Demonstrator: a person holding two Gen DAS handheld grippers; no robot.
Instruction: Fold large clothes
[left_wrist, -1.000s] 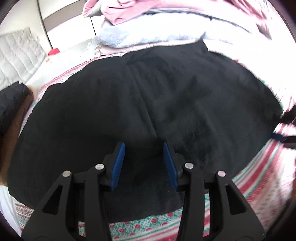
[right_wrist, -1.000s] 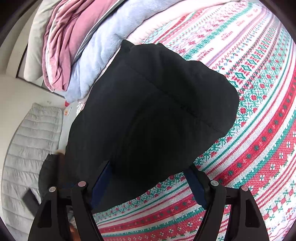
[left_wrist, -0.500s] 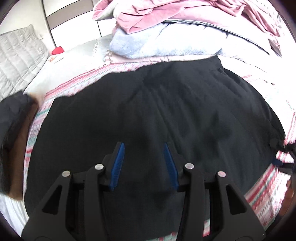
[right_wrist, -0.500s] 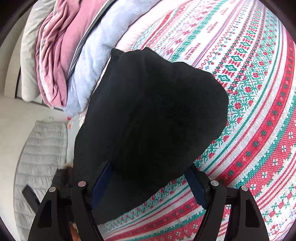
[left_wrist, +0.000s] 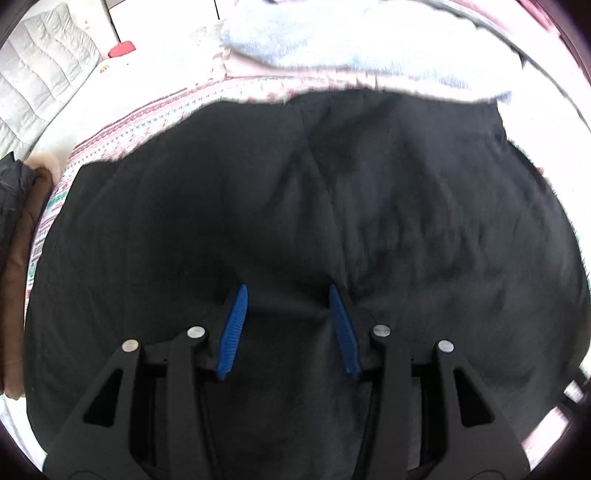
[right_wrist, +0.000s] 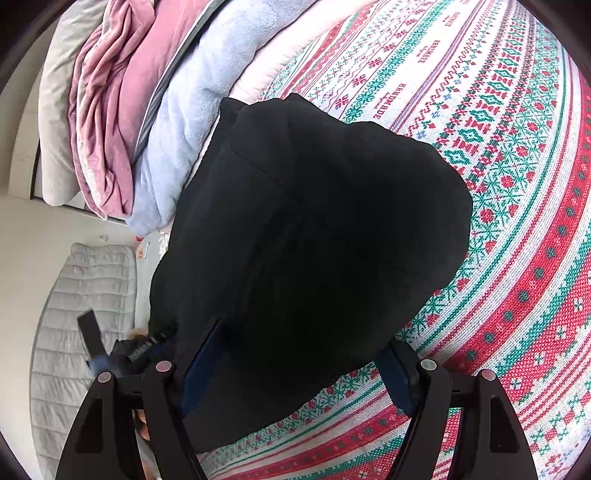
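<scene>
A big black piece of clothing (left_wrist: 369, 221) lies spread out on a bed. It fills most of the left wrist view. In the right wrist view it fills the middle of the frame (right_wrist: 314, 240).

The bed has a cover with red, green and white patterns (right_wrist: 517, 221). It fills the right side and bottom of the right wrist view.

The left tongs (left_wrist: 288, 326) are at the bottom middle of their view, right over the black cloth. The blue pads (left_wrist: 232, 332) stand apart. The cloth rises in a small fold between them, but I cannot tell if the pads press on it.

The right tongs (right_wrist: 295, 373) are at the bottom of their view. Their jaws stand wide apart. The near edge of the black cloth lies between them, but nothing is squeezed.

A fluffy light blue blanket (right_wrist: 192, 122) lies in the upper left of the right wrist view, touching the far edge of the black cloth. A pink blanket (right_wrist: 110, 110) is piled just beside it, farther left. The light blue blanket is also at the top of the left wrist view (left_wrist: 332, 40).

A grey quilted mat (right_wrist: 85, 295) is at the lower left of the right wrist view. A small red thing (left_wrist: 122, 50) sits in the upper left of the left wrist view.
</scene>
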